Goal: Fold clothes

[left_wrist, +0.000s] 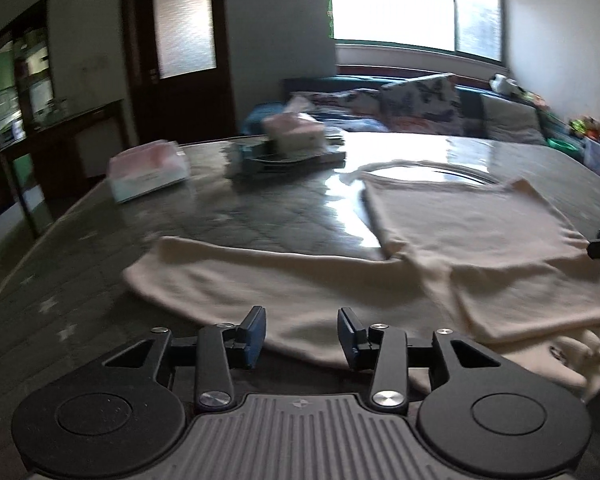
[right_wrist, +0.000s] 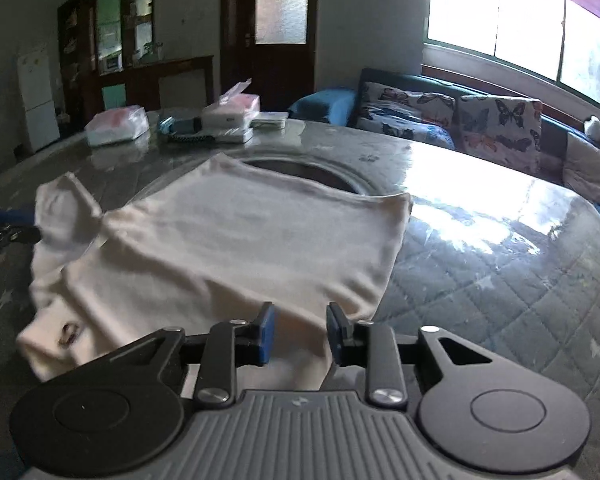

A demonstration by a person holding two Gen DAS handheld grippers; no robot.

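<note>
Just beyond both parted tongs (left_wrist: 302, 334), cream shirt (right_wrist: 236, 240).

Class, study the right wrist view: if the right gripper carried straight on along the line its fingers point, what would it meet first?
Most likely the cream shirt: the right gripper stands open just above the cloth's near edge, pointing down over it. Depth is unclear, but nothing else seems to lie between.

A glossy grey quilted table cover (right_wrist: 500, 280) spreads across the scene. At its far left lie a soft pink-and-white tissue pack (right_wrist: 117, 122) and a white box with a pink top (right_wrist: 231, 110). Beyond the far right edge stand butterfly-print cushions (right_wrist: 496, 128) on a dark sofa (right_wrist: 400, 74), under a bright window (right_wrist: 516, 28).
</note>
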